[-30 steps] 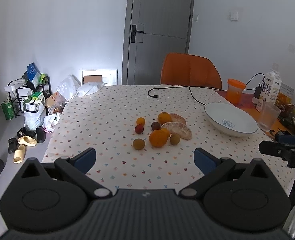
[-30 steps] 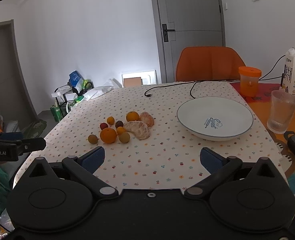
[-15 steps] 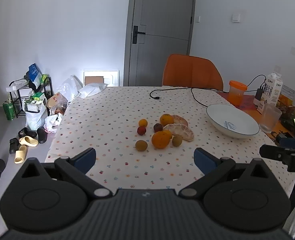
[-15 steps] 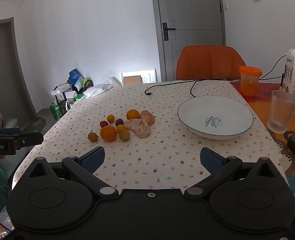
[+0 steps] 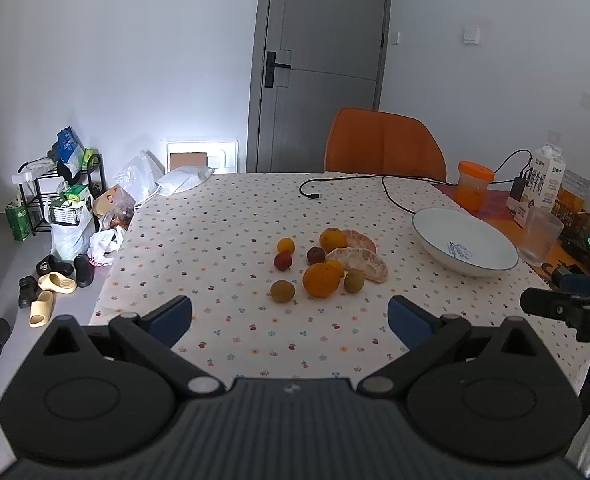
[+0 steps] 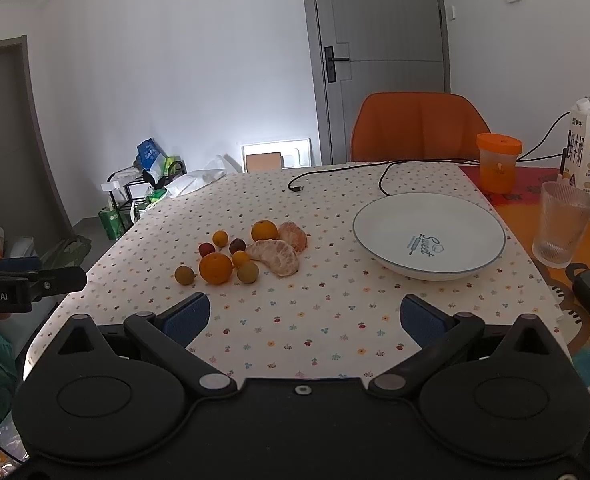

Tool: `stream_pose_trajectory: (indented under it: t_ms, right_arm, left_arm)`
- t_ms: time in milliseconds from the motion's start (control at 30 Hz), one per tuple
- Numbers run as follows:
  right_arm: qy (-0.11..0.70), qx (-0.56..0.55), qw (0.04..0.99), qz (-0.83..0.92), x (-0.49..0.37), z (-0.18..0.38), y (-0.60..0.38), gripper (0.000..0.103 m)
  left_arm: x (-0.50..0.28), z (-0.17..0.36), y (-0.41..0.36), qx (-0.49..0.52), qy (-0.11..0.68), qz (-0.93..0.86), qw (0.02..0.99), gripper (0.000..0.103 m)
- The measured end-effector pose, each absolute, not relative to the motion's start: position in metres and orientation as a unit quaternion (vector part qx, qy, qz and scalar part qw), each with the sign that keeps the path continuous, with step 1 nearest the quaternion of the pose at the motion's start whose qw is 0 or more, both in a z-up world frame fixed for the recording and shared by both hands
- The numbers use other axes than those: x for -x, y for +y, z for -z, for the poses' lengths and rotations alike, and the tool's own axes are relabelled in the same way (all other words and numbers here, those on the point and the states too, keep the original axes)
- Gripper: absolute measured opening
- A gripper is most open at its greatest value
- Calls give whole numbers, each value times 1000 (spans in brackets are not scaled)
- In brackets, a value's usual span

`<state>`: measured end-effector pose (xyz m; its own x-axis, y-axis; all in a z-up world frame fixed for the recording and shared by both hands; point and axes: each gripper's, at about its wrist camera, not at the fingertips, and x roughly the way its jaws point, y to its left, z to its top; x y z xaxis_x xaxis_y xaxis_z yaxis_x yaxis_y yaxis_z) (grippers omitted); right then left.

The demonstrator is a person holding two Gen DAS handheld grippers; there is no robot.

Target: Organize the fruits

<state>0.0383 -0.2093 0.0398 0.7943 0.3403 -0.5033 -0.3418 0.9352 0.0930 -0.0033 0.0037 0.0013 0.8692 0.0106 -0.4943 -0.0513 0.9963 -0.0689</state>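
A cluster of fruit lies mid-table: a large orange [image 5: 322,279] [image 6: 215,267], a peeled orange half [image 5: 359,263] [image 6: 275,255], a second peeled piece [image 6: 293,235], small green-brown fruits [image 5: 282,291] [image 6: 184,275], dark red ones [image 5: 283,261] and small oranges [image 5: 285,245]. A white bowl [image 5: 435,236] [image 6: 379,236] stands empty to the right. My left gripper [image 5: 290,316] and right gripper [image 6: 305,316] are both open and empty, hovering over the near table edge, short of the fruit.
A glass [image 6: 561,224], an orange-lidded jar [image 6: 498,162] and a milk carton [image 6: 589,148] stand at the right. A black cable [image 5: 351,188] runs across the far table. An orange chair [image 5: 383,144] stands behind. Shoes and bags lie on the floor at left.
Both grippers have drawn slightly back and up from the table; the fruit sits a little lower and farther in view. Nothing on the table has moved.
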Motion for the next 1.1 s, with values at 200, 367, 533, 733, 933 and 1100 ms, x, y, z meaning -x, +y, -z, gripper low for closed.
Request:
stream_pose_trajectory:
  t_ms: [200,367,533,733,933,1100]
  right_arm:
    - [264,0,948,-180,-38,-39,-209,103]
    - [267,-1,946,-181,-42,-39,-209,103]
    - [271,-6,944,-189,-49,-36,-210,103]
    - [276,-9,944,-181,-61,-29,-211,103]
    - [279,-20,944,-178,-74,-23,-214,103]
    - [280,-21,944,-174,-85,-18,-215,103]
  left_arm:
    - [2,-1,4,42,258,-17,965,103]
    - [-6,0,6,40,256,-19,966,103]
    - [-18,4,9,47,259,-17,965,103]
    - [-30,9,8,42,257,-14,965,103]
    - [-44,18,7,46,259,-11,965,103]
    - [-56,28,7,52,264,-11,963,103]
